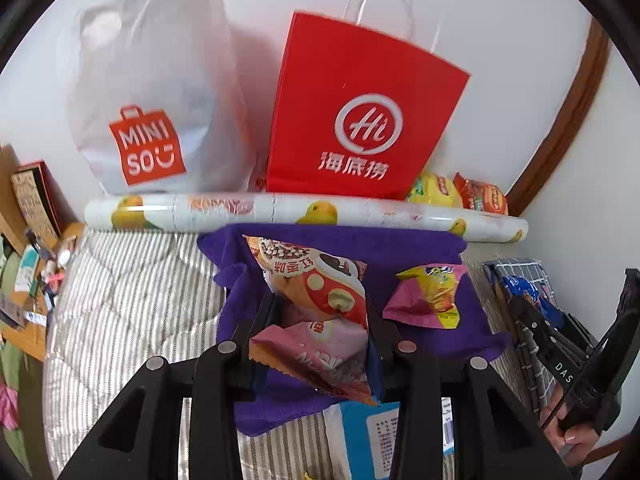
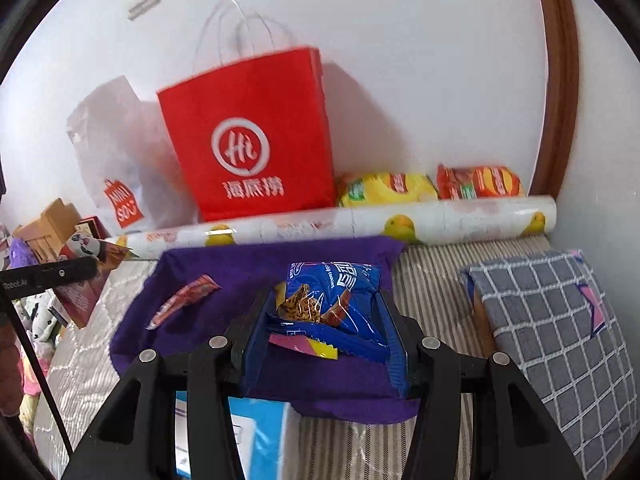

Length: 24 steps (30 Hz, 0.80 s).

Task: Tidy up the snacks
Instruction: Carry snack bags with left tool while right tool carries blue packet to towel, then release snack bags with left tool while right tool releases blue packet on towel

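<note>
Left tool (image 1: pixel 320 320) — clamped on a bundle of snack packets: an orange-and-red packet (image 1: pixel 316 280) on top and a pink packet (image 1: pixel 320 352) beneath, both pinched between the two fingers. The bundle's long axis runs straight out along the fingers, toward the wall.

Right tool (image 2: pixel 324 312) — clamped on a blue cookie packet (image 2: pixel 340 300), with a pink-and-yellow packet edge (image 2: pixel 308 346) showing underneath. This packet lies crosswise between the fingers, its torn end toward the left.

Purple cloth (image 2: pixel 224 280) — spread on the striped bed (image 1: pixel 132 300), directly beneath both tools. Both loads hang over it.

Loose on the cloth: a pink-and-yellow packet (image 1: pixel 432 300), just right of the left tool's load, and a thin red-and-pink wrapper (image 2: pixel 184 296), left of the right tool's load.

Behind the cloth: a printed roll (image 1: pixel 304 212) lying across the bed, long axis parallel to the wall. Beyond it, a red paper bag (image 1: pixel 360 112) standing upright and a white plastic bag (image 1: pixel 152 100) to its left; a yellow packet (image 2: pixel 384 188) and an orange packet (image 2: pixel 480 182) lie right of the red bag.

Judgement — the red bag stands straight ahead of and above both tools, past the roll; the left tool appears more squarely lined up with it. If it is the destination, either load must be lifted over the roll.
</note>
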Tool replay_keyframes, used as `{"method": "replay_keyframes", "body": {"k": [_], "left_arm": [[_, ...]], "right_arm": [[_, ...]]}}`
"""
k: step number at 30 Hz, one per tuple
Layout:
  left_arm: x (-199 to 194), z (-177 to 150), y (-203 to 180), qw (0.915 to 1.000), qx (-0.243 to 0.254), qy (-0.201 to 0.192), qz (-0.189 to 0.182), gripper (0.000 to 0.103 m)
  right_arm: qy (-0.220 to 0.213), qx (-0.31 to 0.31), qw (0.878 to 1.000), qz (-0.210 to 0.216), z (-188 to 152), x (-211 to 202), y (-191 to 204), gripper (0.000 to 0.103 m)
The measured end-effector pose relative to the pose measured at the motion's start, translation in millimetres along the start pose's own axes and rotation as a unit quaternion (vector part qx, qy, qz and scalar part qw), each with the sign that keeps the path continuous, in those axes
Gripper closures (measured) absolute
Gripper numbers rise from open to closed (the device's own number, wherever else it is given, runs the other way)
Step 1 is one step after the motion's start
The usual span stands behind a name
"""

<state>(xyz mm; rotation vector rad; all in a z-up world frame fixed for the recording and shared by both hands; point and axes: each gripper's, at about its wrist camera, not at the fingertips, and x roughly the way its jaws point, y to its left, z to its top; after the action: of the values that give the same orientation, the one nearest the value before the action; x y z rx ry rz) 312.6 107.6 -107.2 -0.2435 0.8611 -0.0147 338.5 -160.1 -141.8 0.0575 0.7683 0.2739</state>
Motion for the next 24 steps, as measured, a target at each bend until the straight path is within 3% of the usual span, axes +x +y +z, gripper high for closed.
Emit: {"method": "replay_keyframes", "body": {"k": [7,24], "left_arm": [[30.4,-6.0,8.5,0.9996,-0.010,0.026,-0.001,0.067],[77.7,-18.8,28.4,0.9973,-0.011,0.070,-0.021,0.067]], "right_arm": [[0.023,0.009,1.000,-0.016,-13.6,30.1,-11.9,0.053],[0.031,0.013,0.999,-0.021,-33.5,62.3,-19.0,0.053]]}}
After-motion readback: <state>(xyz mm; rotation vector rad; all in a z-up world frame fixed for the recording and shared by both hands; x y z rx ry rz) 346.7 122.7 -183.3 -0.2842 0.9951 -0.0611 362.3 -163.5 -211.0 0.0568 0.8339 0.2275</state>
